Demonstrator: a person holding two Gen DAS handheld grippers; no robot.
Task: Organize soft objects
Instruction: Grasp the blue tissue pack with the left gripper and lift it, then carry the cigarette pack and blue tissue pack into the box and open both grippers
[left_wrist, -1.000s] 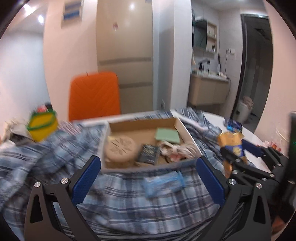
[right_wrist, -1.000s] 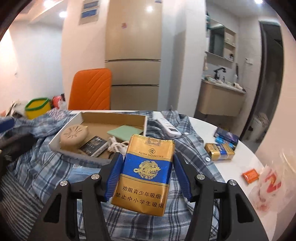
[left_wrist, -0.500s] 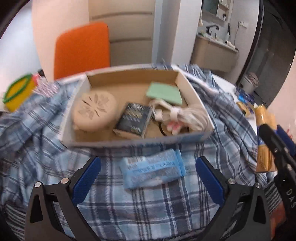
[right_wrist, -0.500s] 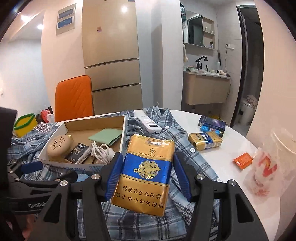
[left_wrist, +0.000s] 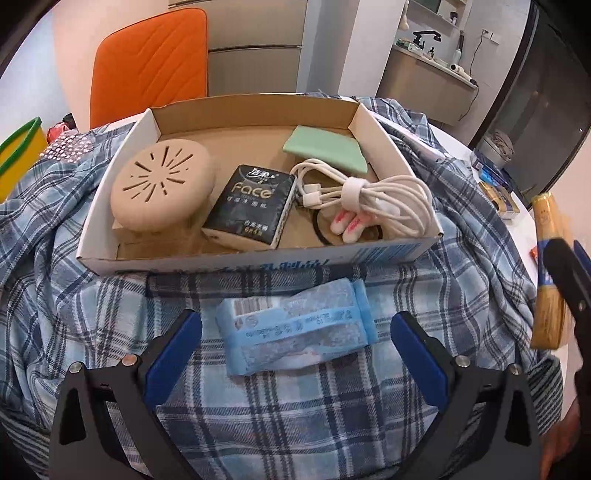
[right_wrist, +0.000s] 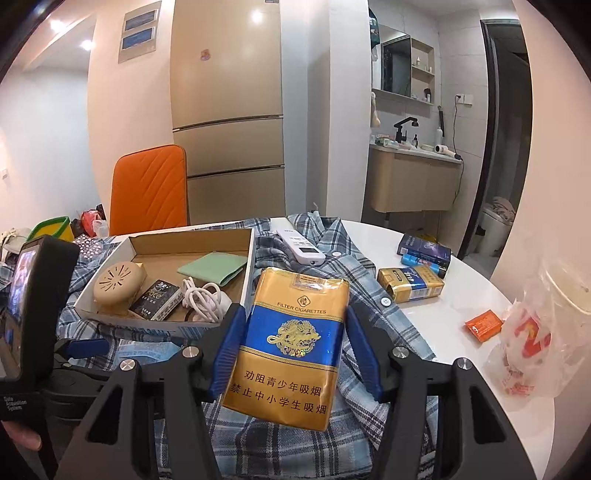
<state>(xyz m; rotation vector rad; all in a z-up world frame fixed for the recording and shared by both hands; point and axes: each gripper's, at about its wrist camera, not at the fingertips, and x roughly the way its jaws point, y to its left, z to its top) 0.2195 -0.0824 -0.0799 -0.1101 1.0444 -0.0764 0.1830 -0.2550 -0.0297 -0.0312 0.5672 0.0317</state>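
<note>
Left tongs (left_wrist: 295, 343), spread, flank a blue tissue pack (left_wrist: 295, 332) lying lower centre on the plaid shirt (left_wrist: 295, 417), just below the cardboard tray (left_wrist: 258, 264). Right tongs (right_wrist: 291, 343) pinch an upright gold cigarette pack (right_wrist: 291, 343), centre frame.

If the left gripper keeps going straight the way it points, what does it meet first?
Most likely the blue tissue pack, lying on the plaid shirt between the open left gripper's fingers; the cardboard box sits just behind it. Depth is uncertain.
</note>
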